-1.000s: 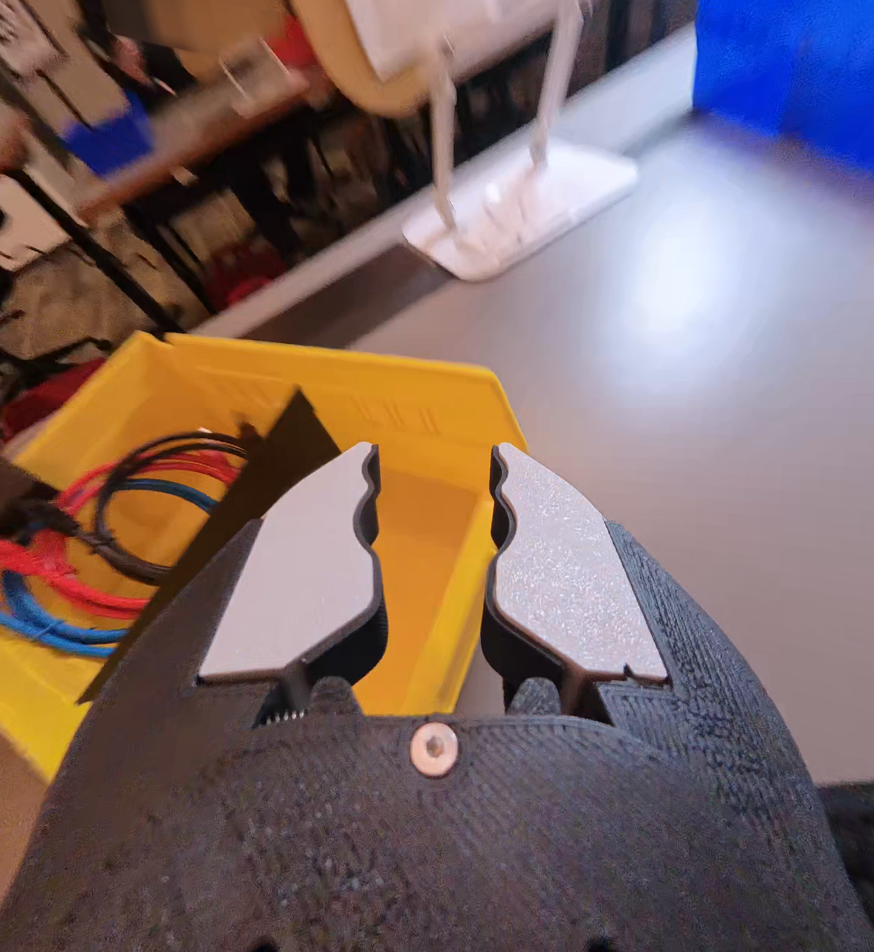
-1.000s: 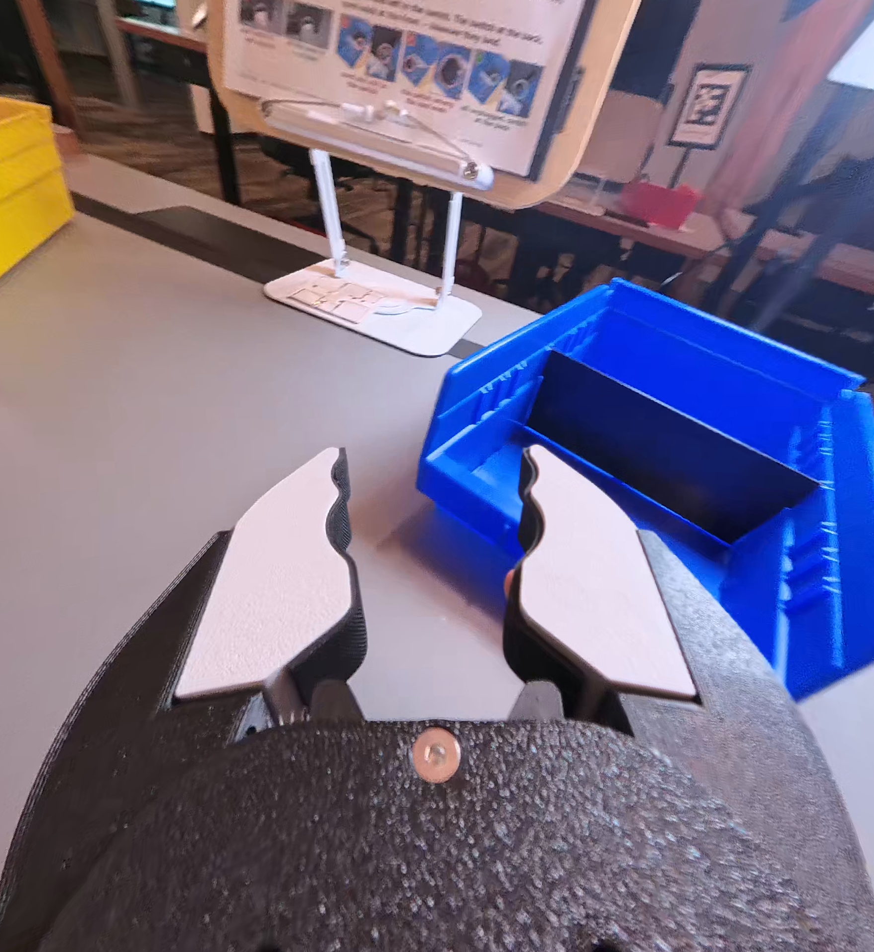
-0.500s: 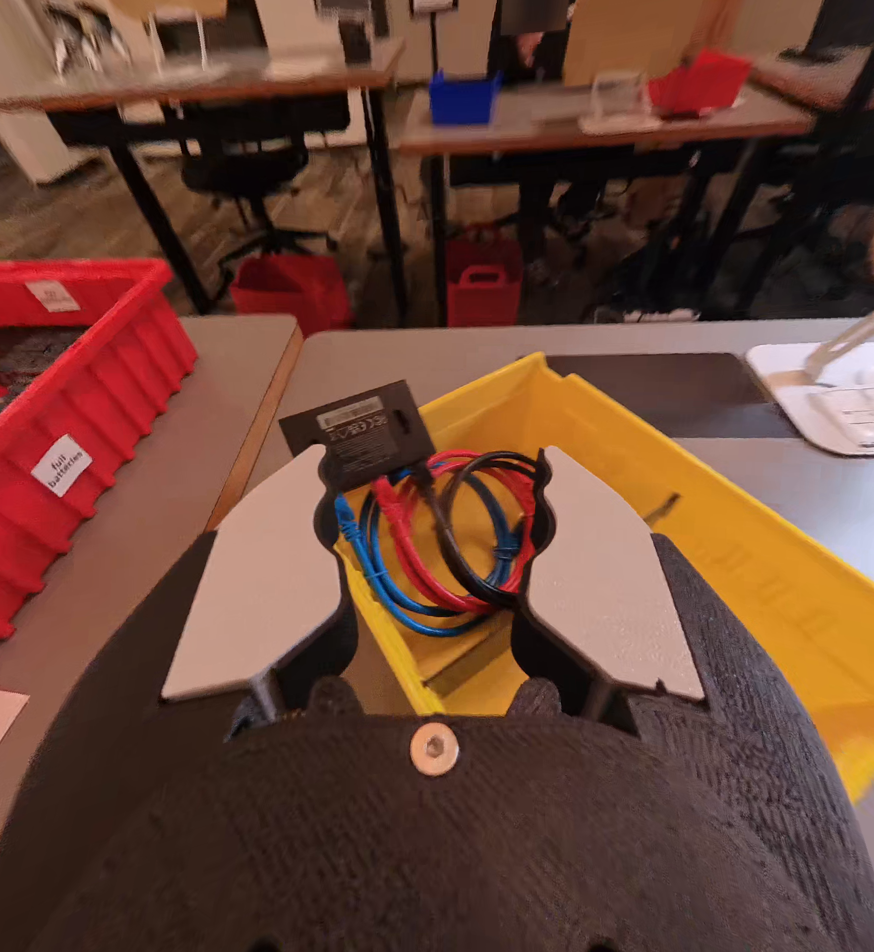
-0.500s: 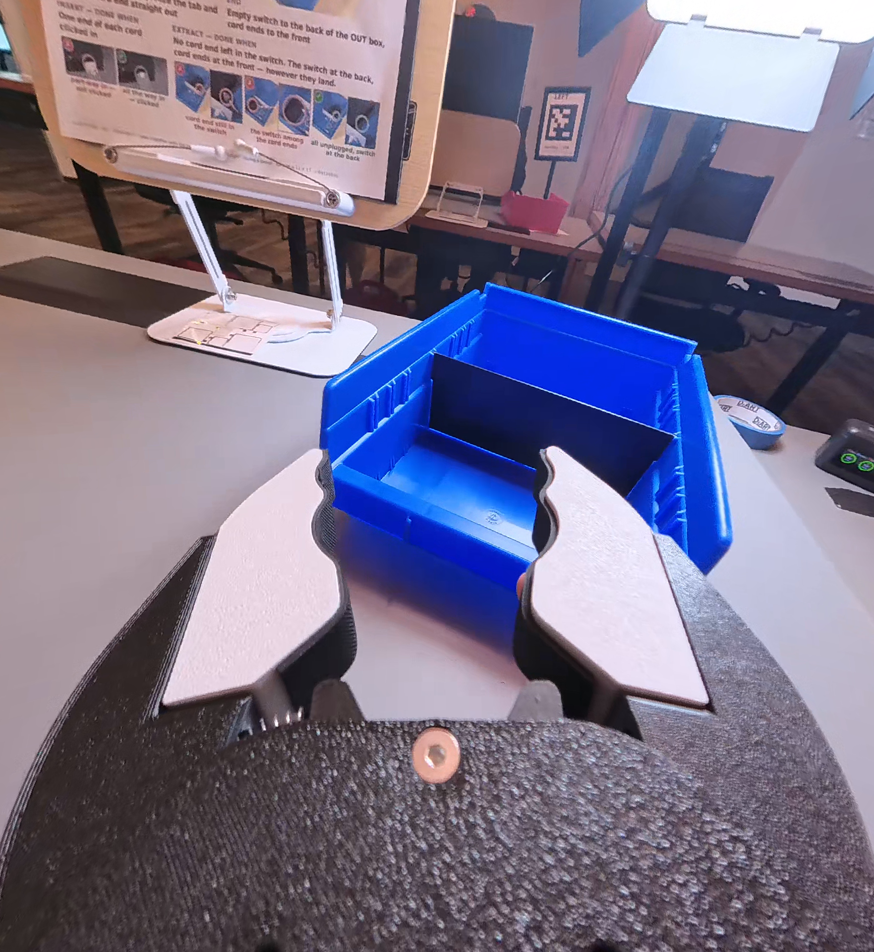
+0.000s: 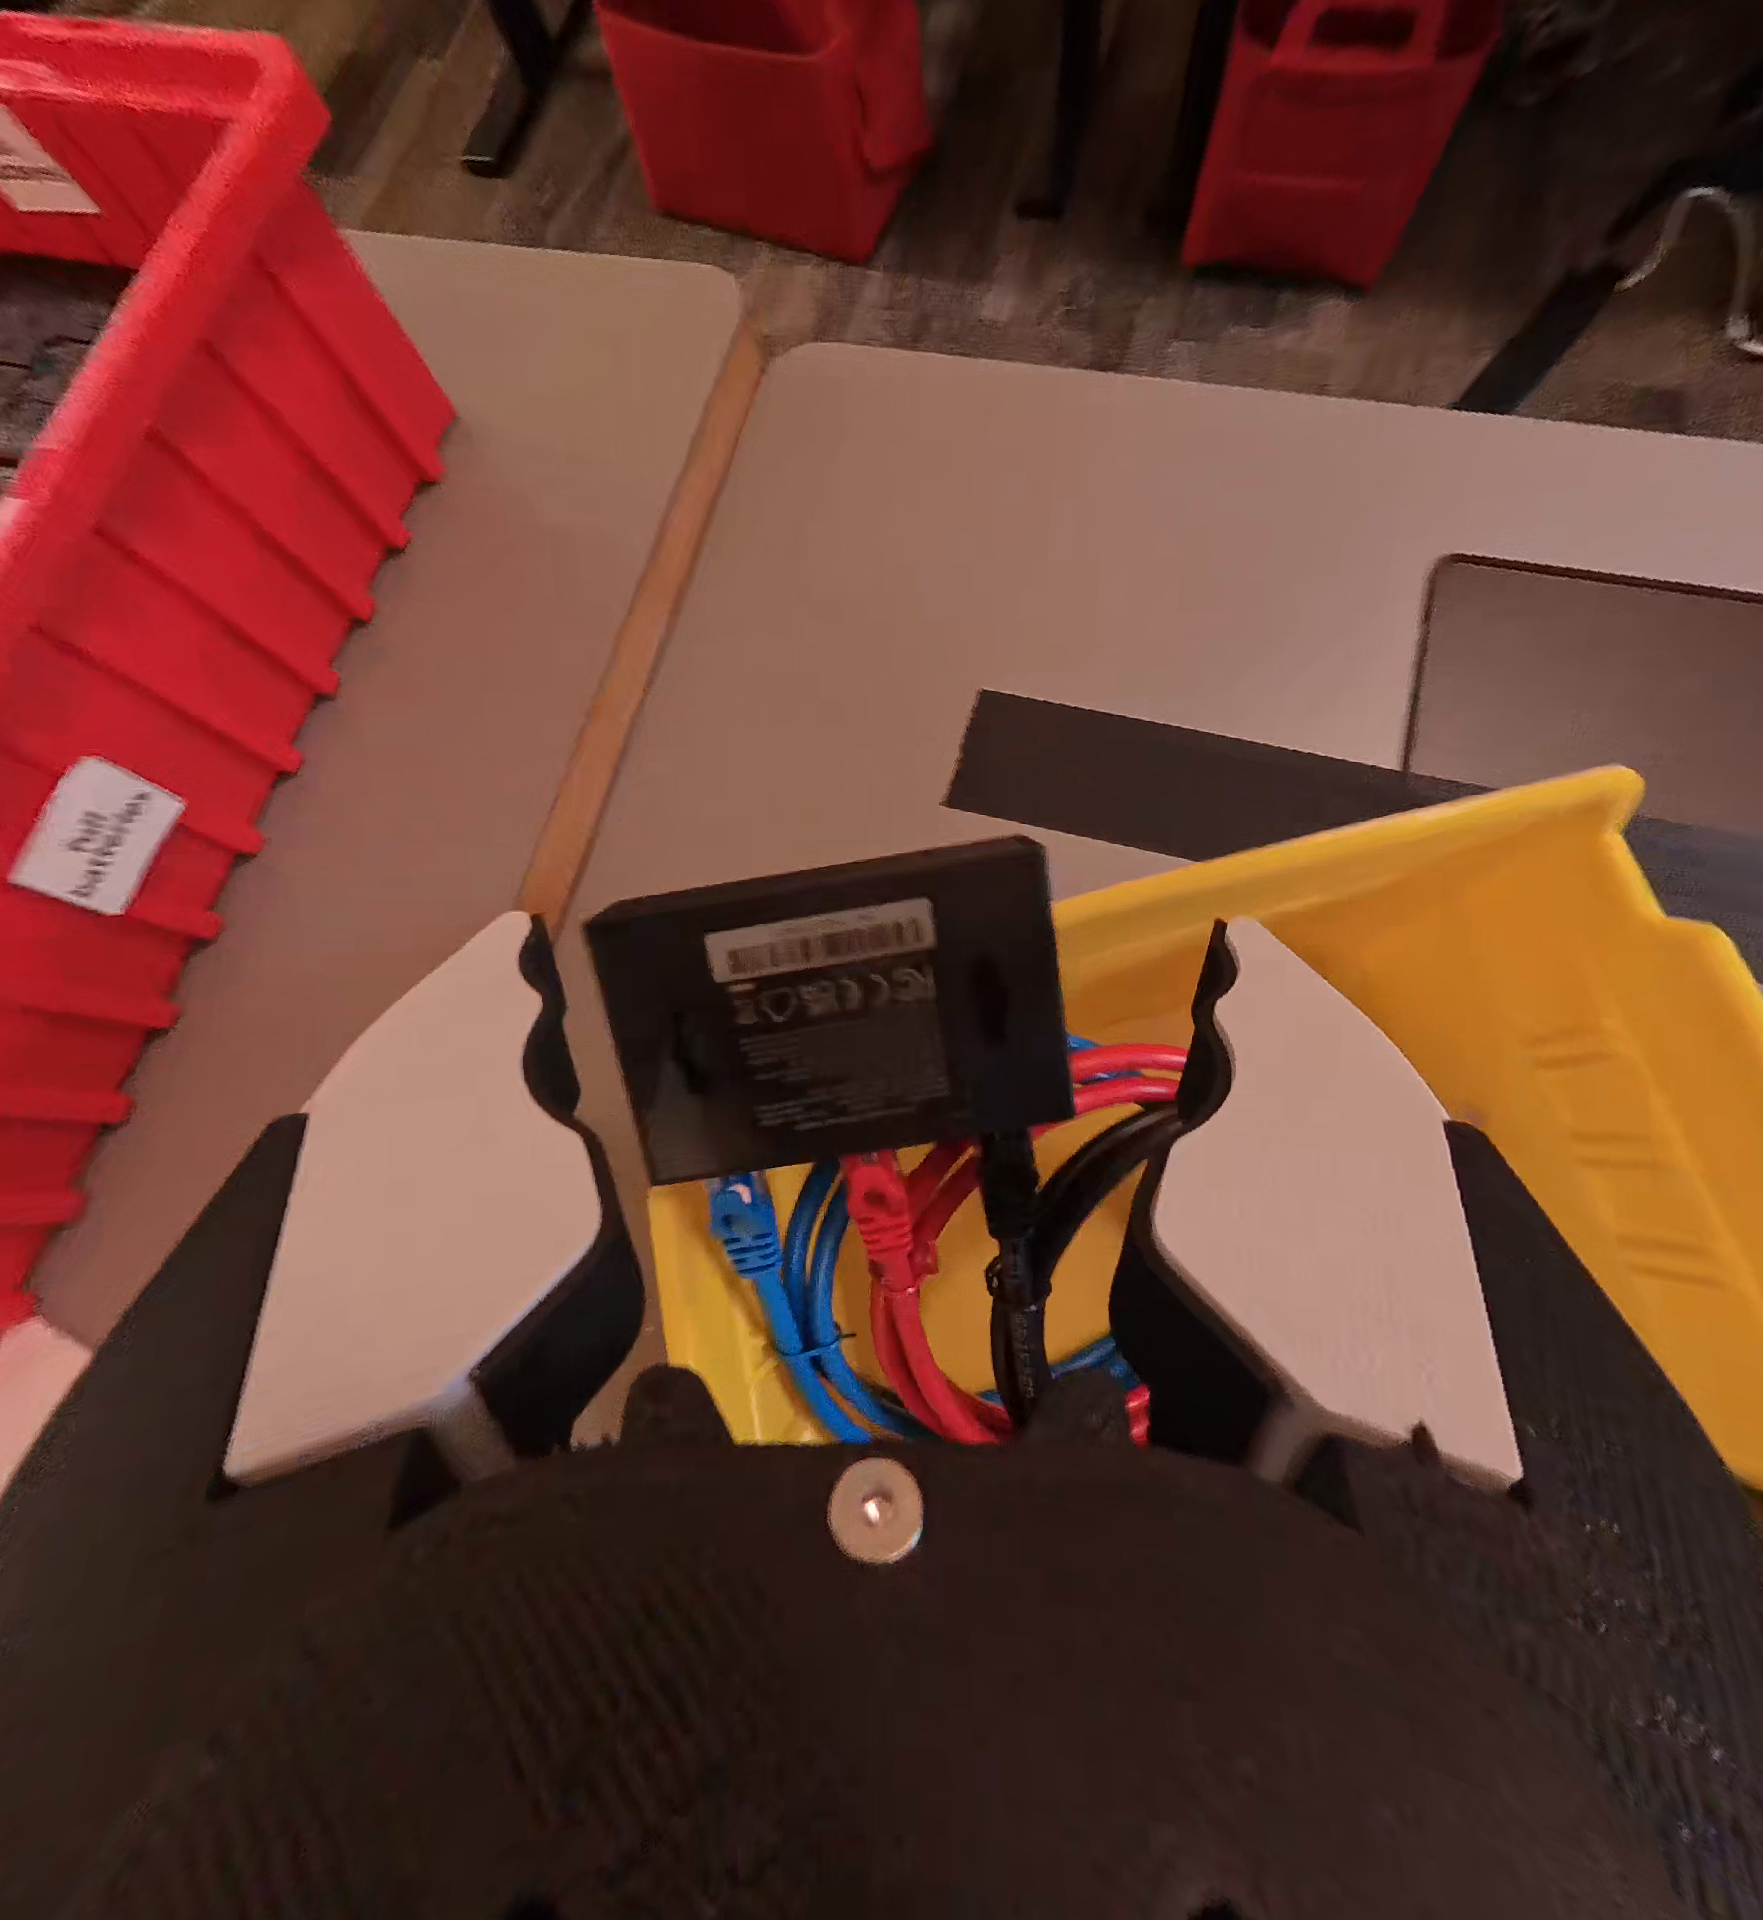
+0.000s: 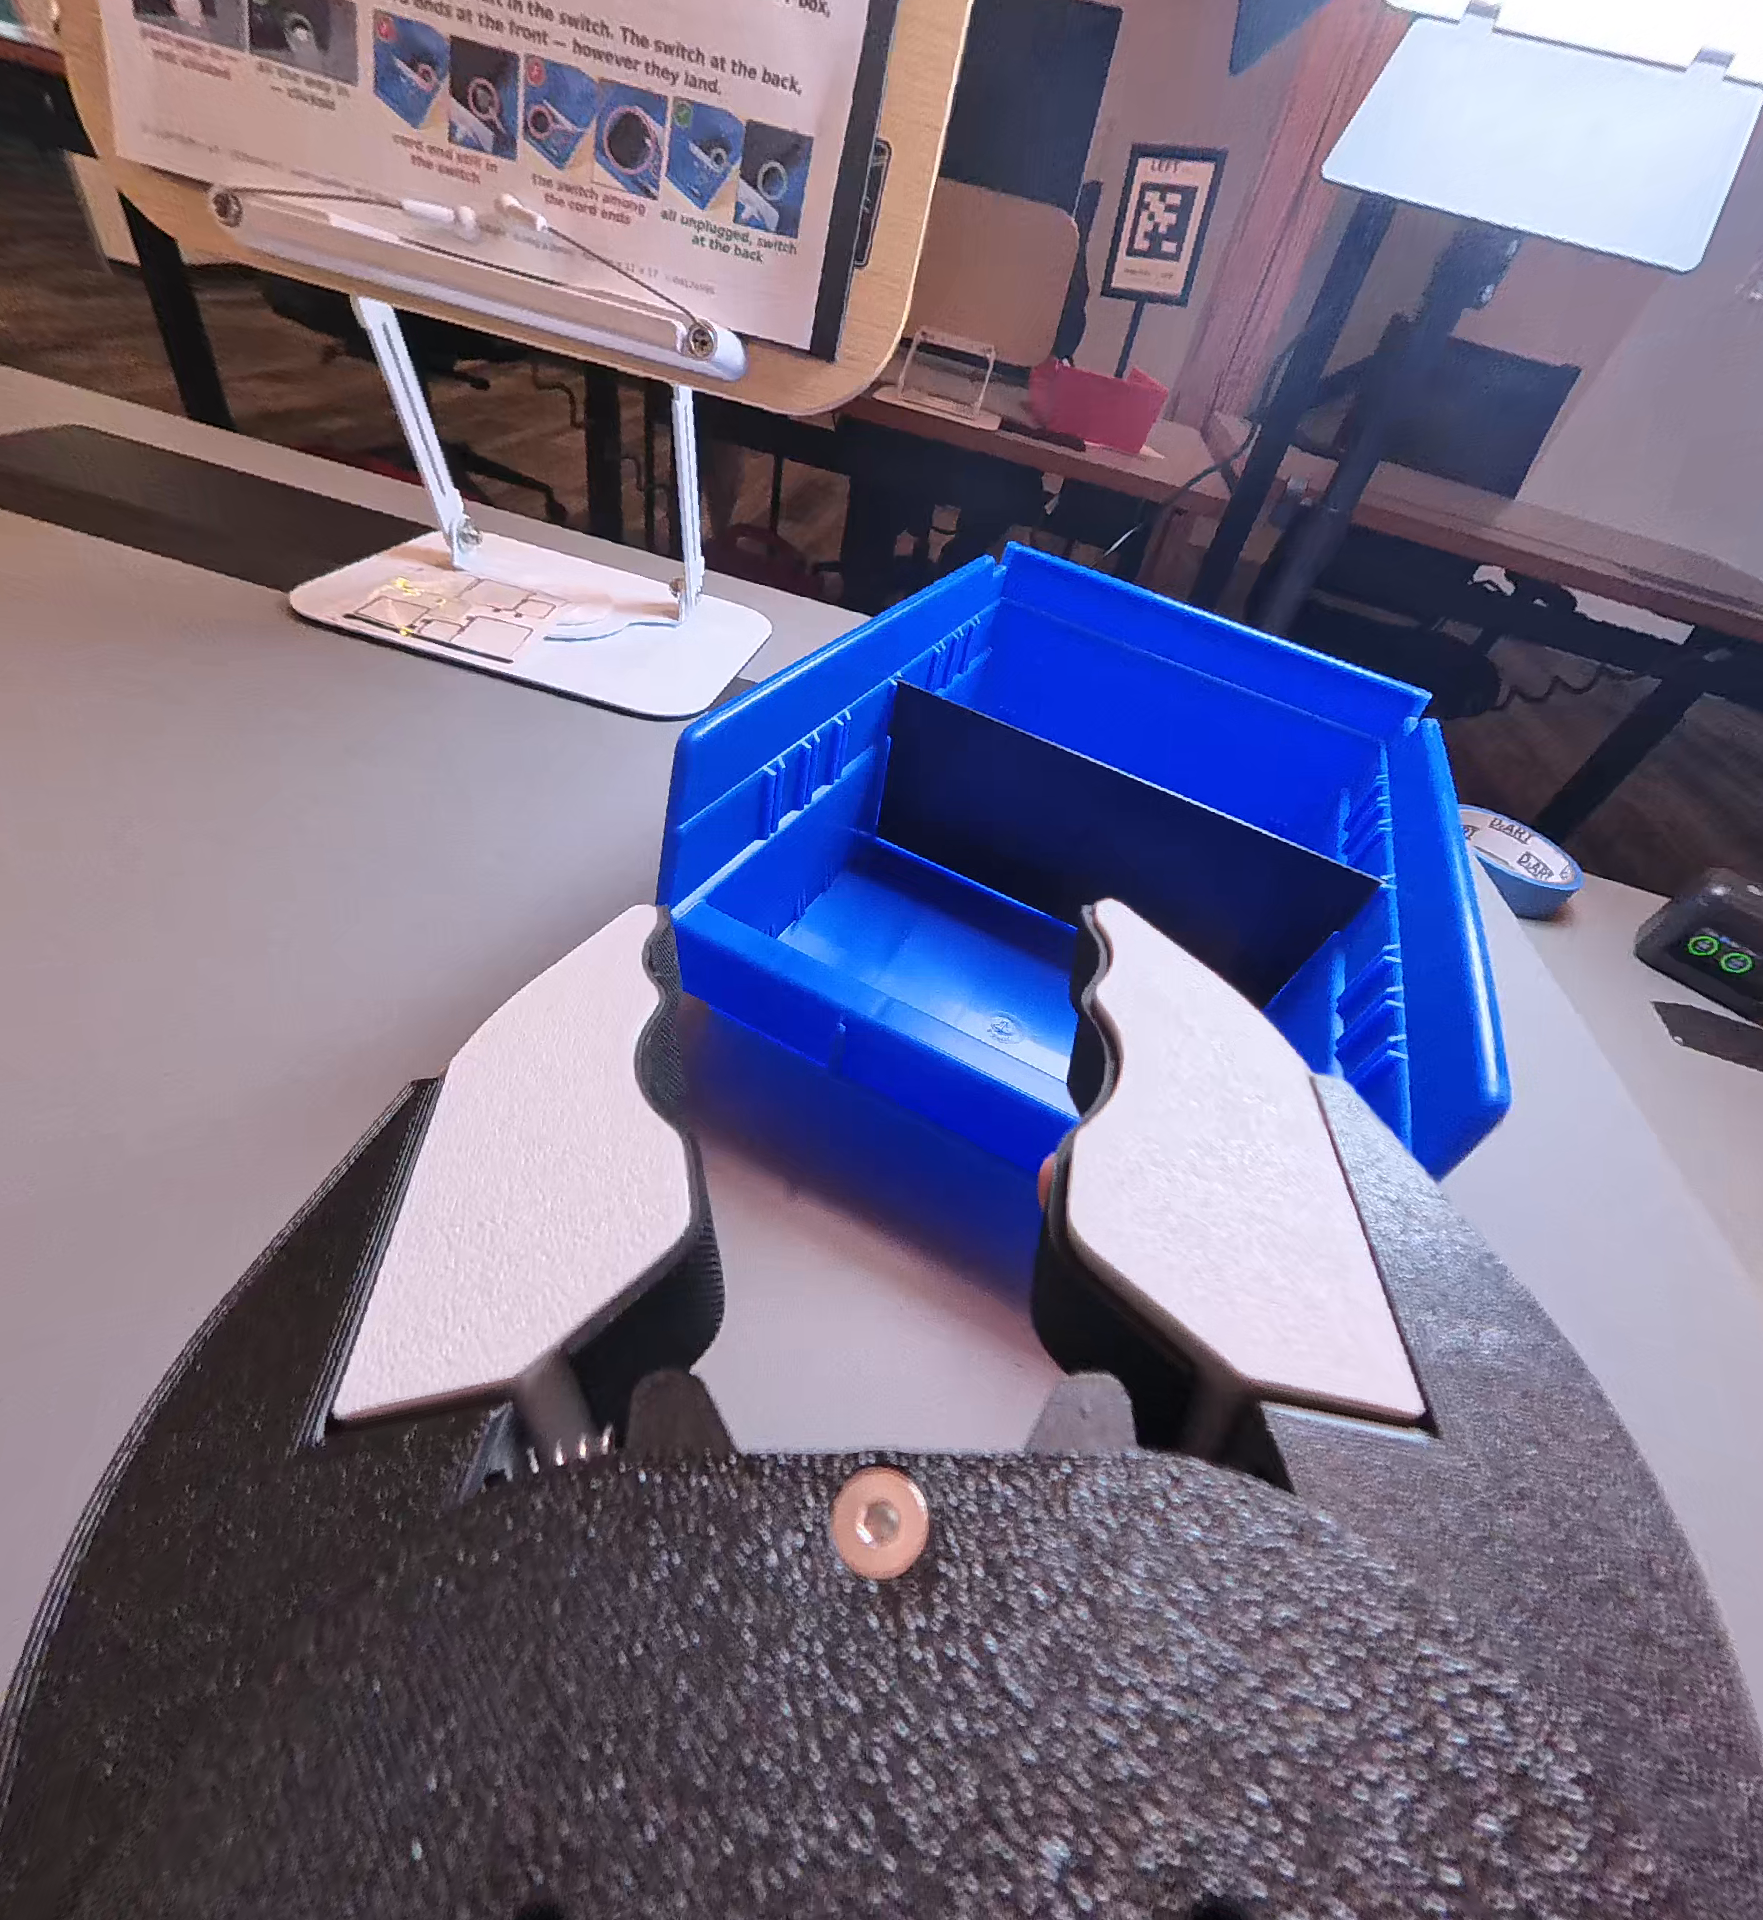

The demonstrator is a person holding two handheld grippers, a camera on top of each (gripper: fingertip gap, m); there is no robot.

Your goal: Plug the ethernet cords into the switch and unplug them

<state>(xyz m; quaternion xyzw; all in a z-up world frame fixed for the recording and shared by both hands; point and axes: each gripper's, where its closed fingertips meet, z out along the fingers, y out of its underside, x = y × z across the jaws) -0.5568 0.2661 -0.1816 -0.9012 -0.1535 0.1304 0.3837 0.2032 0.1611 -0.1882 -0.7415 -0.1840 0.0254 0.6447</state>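
In the left wrist view a black switch [image 5: 830, 1013] lies underside up on the rim of a yellow bin [image 5: 1459, 1049]. A blue cord [image 5: 752, 1247], a red cord [image 5: 887, 1236] and a black cord [image 5: 1012, 1247] are plugged into its near edge and coil in the bin. My left gripper [image 5: 872, 997] is open, its fingers on either side of the switch and apart from it. In the right wrist view my right gripper [image 6: 872, 987] is open and empty, just before an empty blue bin [image 6: 1095, 873] with a black divider.
A red crate [image 5: 129, 623] with a white label stands on the neighbouring table at left. Black tape [image 5: 1147, 790] lies beyond the yellow bin. An instruction board on a white stand [image 6: 544, 623], a tape roll [image 6: 1526, 862] and a small black device [image 6: 1739, 940] stand around the blue bin.
The left gripper swung from the bin's right end to over the switch, tilted downward, moved closer and opened wider. The right gripper turned toward the blue bin and neared it.
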